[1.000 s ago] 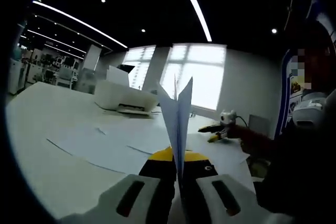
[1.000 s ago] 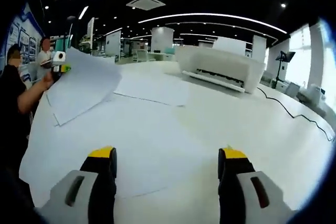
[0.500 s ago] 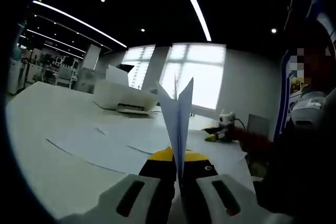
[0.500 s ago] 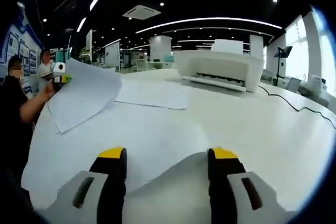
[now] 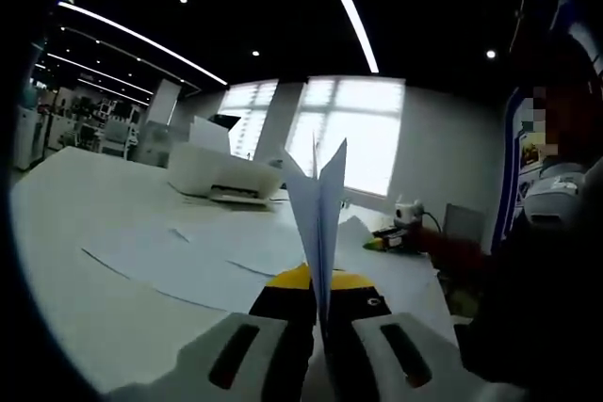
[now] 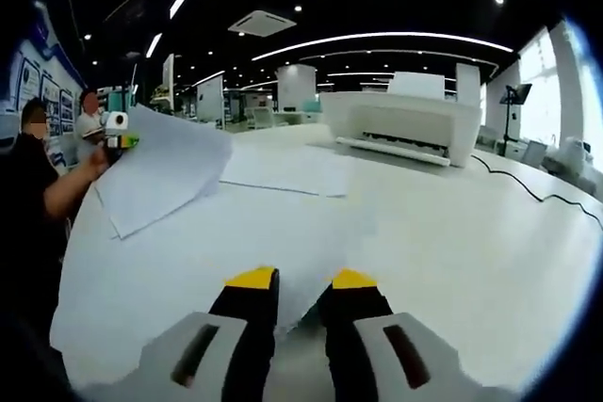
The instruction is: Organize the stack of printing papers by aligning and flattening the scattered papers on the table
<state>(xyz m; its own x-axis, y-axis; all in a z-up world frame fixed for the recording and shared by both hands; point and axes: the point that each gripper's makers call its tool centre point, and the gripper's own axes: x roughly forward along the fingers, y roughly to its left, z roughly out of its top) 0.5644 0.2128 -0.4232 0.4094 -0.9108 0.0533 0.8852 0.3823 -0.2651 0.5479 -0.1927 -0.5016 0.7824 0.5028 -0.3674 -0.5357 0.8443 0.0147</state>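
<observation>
With the left hand-held gripper (image 5: 318,313) pinching a raised bundle of papers (image 5: 318,214) and the right hand-held gripper (image 6: 300,291) closing on a sheet (image 6: 283,242) lying on the table (image 6: 471,223) just ahead of it, gathering is only beginning (loose sheets (image 6: 283,168) are lying farther off, unaligned).

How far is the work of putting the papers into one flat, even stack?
Done: little so far. Loose sheets lie spread on the table near the printer, not aligned.
In hand: the left tool is shut on lifted sheets, which also show raised in the right gripper view. The right tool is nearly closed around the edge of another sheet.
Left: gathering, aligning and flattening everything.
</observation>
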